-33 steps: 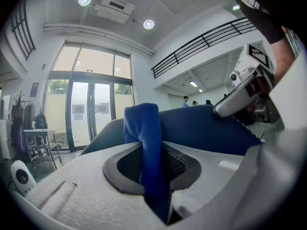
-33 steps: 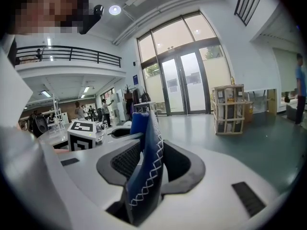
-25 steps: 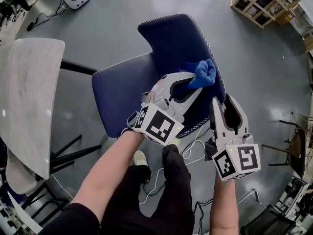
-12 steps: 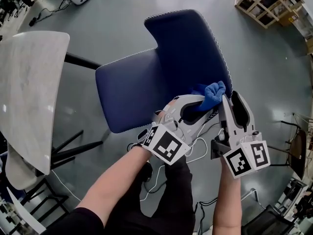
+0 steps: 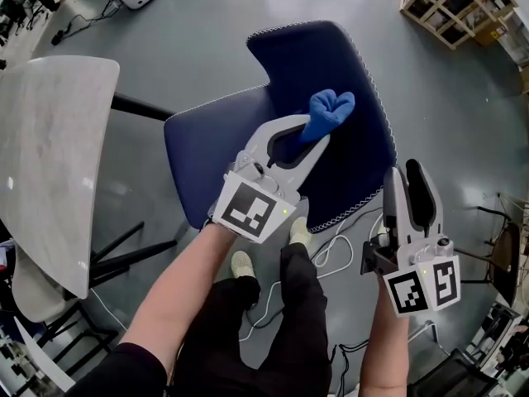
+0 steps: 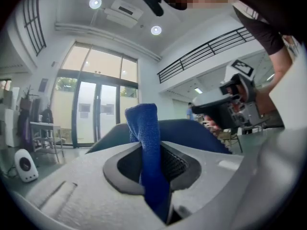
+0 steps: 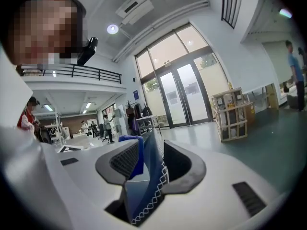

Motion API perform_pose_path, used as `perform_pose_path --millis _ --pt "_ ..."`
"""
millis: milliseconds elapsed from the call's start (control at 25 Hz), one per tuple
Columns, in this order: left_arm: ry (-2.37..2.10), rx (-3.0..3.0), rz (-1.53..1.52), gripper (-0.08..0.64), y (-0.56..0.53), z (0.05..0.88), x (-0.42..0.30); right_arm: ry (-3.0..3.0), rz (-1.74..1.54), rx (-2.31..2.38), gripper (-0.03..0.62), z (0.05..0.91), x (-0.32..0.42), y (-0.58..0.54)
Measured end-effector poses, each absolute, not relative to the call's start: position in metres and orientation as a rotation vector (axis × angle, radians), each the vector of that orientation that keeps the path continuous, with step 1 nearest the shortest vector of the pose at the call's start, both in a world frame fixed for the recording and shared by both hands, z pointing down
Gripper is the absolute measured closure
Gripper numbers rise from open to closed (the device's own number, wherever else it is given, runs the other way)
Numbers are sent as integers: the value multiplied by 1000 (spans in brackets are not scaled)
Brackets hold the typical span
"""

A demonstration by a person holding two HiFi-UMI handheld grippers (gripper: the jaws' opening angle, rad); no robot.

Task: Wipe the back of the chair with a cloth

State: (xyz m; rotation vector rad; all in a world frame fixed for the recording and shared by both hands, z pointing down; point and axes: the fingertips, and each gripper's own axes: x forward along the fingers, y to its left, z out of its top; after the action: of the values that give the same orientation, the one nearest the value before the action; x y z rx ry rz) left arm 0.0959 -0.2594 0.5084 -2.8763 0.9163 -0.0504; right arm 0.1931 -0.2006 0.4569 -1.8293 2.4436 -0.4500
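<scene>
1. The left gripper is clamped on the blue cloth. The cloth's free bunch sticks out past the fingertips over the middle of the dark blue chair back. Whether it presses on the fabric I cannot tell.
2. The back's long span runs from the stitched rim behind the cloth to the far corner ahead of the fingertips. My judgement is that the next stroke travels along that line. The left gripper is clearly the nearer one, and the seat lies to its left.
3. The right gripper stands just outside the rim and holds nothing. Its jaws have just been opening and now stand wide apart. Its own view shows the rim's white stitching in the gap, clear of the pads.
4. Half a second ago the cloth sat low at that rim, just beside the right gripper. Now it is further in on the back, well apart from the right gripper, which has dropped back from the chair.
</scene>
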Motion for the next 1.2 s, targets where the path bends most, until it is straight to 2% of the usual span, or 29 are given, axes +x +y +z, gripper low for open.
perform_pose_path --millis 200,560,680,800,880,1200 --pt "1153 -2762 -177 480 -338 525 55 2519 -311 -1921 430 460 188 -211" --pt "1277 -2738 -228 480 -409 579 52 2523 -285 -1911 430 471 192 -223" --pt "1257 -2758 -207 480 -410 584 66 2513 -244 -1940 458 468 196 -228" --pt "1245 -2774 -174 480 -405 585 75 2503 -141 -2017 541 456 199 -229" --pt "1239 -2786 -164 481 -400 585 80 2515 -87 -2046 566 448 194 -229" --pt "1192 -2856 -157 483 -357 580 103 2610 -155 -1920 574 441 148 -219"
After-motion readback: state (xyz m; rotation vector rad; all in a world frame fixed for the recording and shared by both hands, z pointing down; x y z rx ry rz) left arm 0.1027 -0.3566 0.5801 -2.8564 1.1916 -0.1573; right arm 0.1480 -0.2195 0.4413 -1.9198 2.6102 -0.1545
